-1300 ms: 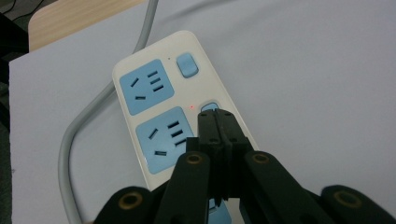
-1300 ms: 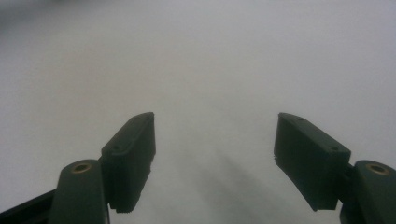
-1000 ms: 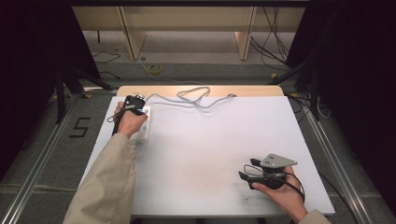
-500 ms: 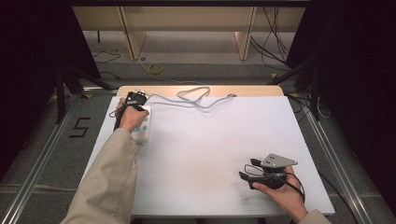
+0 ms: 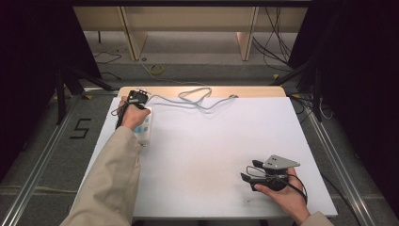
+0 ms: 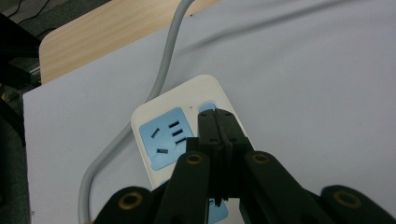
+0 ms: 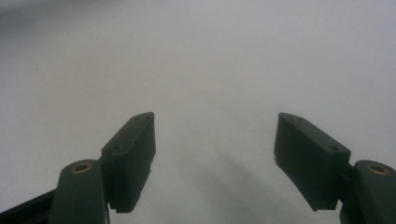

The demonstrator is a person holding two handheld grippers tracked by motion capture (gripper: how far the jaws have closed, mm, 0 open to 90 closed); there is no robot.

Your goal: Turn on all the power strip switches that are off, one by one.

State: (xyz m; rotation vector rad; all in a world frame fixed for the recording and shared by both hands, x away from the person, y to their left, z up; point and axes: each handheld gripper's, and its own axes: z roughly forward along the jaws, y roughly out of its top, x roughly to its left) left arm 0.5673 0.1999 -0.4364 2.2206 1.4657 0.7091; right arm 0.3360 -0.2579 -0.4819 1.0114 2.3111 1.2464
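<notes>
From my remote station, the white power strip (image 5: 145, 128) lies at the far left of the white table (image 5: 211, 155), close to the left edge, its grey cord (image 5: 193, 98) looping along the far side past a strip of bare wood. My left gripper (image 5: 136, 101) sits over the strip's far end, held by the person's left hand (image 5: 134, 117), whose beige sleeve (image 5: 110, 183) reaches in from the bottom left. In the left gripper view, the left gripper (image 6: 217, 126) has its two black jaws pressed flat together with nothing between them, tips resting at a small blue button (image 6: 206, 108) on the power strip (image 6: 187, 135), just beside a blue socket panel (image 6: 166, 137); whether the tips actually touch the button I cannot tell. The grey cord (image 6: 163, 74) leaves the strip's end and curves off across the table. My right gripper (image 5: 254, 172) rests near the table's near right corner, well apart from the strip, cradled in the person's right hand (image 5: 282, 195), its grey three-cornered plate (image 5: 281, 162) on top. In the right gripper view, the right gripper (image 7: 215, 163) has its jaws spread wide, holding nothing, above the bare white table surface (image 7: 210, 60).
</notes>
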